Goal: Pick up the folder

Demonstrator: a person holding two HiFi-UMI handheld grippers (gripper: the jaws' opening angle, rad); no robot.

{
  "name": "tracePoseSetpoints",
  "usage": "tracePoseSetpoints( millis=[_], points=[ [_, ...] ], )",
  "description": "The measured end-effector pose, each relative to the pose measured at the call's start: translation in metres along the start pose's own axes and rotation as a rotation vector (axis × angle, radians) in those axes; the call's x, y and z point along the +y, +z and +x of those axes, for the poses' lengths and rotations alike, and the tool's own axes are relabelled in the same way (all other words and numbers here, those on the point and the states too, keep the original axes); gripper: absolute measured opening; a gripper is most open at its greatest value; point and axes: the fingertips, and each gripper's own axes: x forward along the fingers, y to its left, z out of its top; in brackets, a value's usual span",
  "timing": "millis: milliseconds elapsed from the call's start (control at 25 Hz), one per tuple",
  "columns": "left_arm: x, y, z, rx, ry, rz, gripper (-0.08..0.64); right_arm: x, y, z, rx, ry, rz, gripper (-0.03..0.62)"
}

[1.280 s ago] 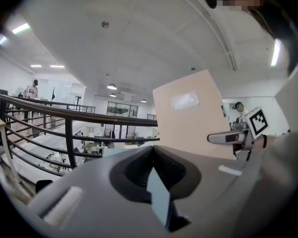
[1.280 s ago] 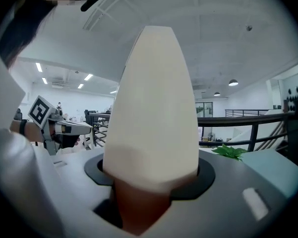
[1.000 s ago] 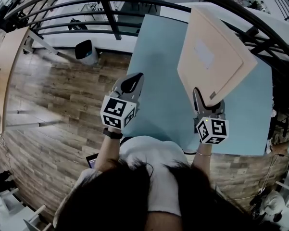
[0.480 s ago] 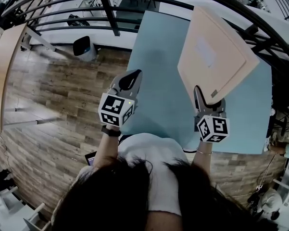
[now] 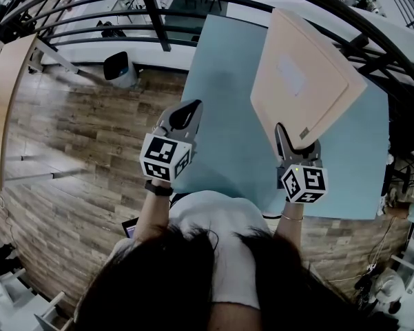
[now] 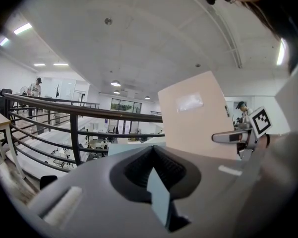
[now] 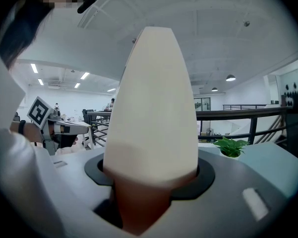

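The pale peach folder (image 5: pixel 302 81) with a clear label pocket is lifted off the light blue table (image 5: pixel 224 102) and stands tilted in the air. My right gripper (image 5: pixel 293 142) is shut on its near lower corner. In the right gripper view the folder (image 7: pixel 153 118) rises from between the jaws and fills the middle. My left gripper (image 5: pixel 186 113) hovers shut and empty over the table's left edge, apart from the folder. In the left gripper view the folder (image 6: pixel 196 113) and the right gripper (image 6: pixel 229 137) show to the right.
A black curved railing (image 5: pixel 158 19) runs beyond the table's far edge, above a lower floor. A small bin (image 5: pixel 118 67) stands on the wooden floor to the left. A green plant (image 7: pixel 231 147) sits near the table's right side.
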Motion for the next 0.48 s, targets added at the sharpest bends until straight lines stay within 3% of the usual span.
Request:
tracePoseSetpoints(
  millis=[480],
  points=[
    [-0.0007, 0.0001, -0.0020, -0.005, 0.002, -0.006, 0.057, 0.0014, -0.0008, -0.0016, -0.001, -0.005, 0.007, 0.273]
  ],
)
